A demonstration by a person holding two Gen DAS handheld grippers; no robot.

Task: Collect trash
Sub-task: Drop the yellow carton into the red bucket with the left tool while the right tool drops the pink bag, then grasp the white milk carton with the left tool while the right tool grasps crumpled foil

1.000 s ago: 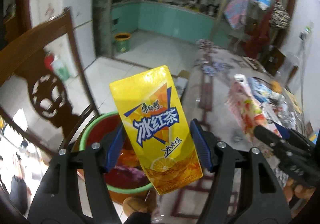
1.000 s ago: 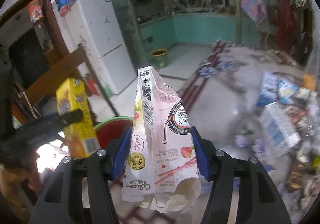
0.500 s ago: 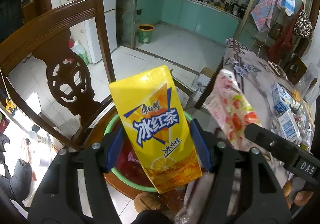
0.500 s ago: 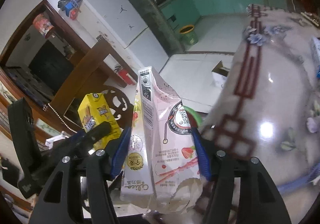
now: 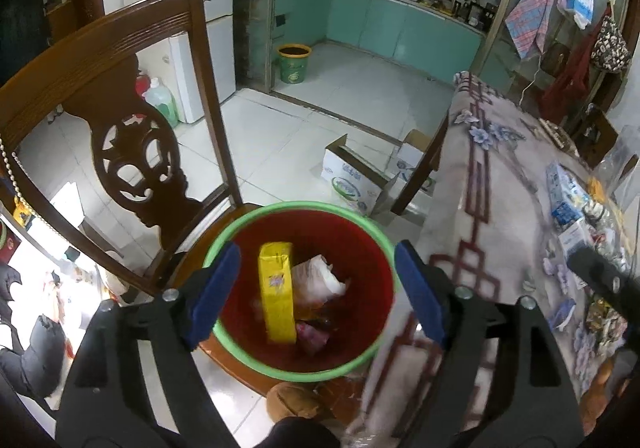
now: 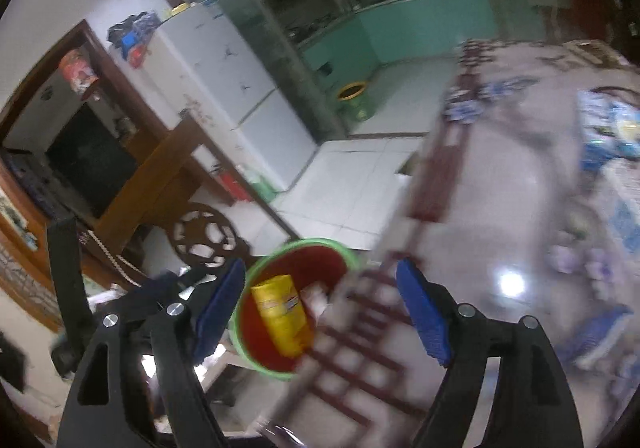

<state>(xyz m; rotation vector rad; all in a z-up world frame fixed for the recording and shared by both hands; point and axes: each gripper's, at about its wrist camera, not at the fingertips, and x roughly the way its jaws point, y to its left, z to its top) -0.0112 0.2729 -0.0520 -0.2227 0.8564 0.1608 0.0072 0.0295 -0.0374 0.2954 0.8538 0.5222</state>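
A red bin with a green rim (image 5: 224,232) stands on a wooden chair beside the table. The yellow tea carton (image 5: 277,290) and the pink snack bag (image 5: 318,280) lie inside it. My left gripper (image 5: 318,290) is open and empty right above the bin. In the blurred right wrist view the bin (image 6: 280,254) with the yellow carton (image 6: 282,314) sits at lower centre. My right gripper (image 6: 320,308) is open and empty over the table edge beside the bin. Its dark finger (image 5: 600,276) shows at the right in the left wrist view.
The carved wooden chair back (image 5: 120,116) rises left of the bin. The table with a flowered cloth (image 5: 492,188) holds several packets and wrappers (image 5: 576,216) at the right. A cardboard box (image 5: 352,176) lies on the tiled floor. A green bucket (image 5: 294,62) stands far back.
Both grippers opened. The yellow carton and the pink snack bag dropped into the red bin. The right gripper swung toward the table.
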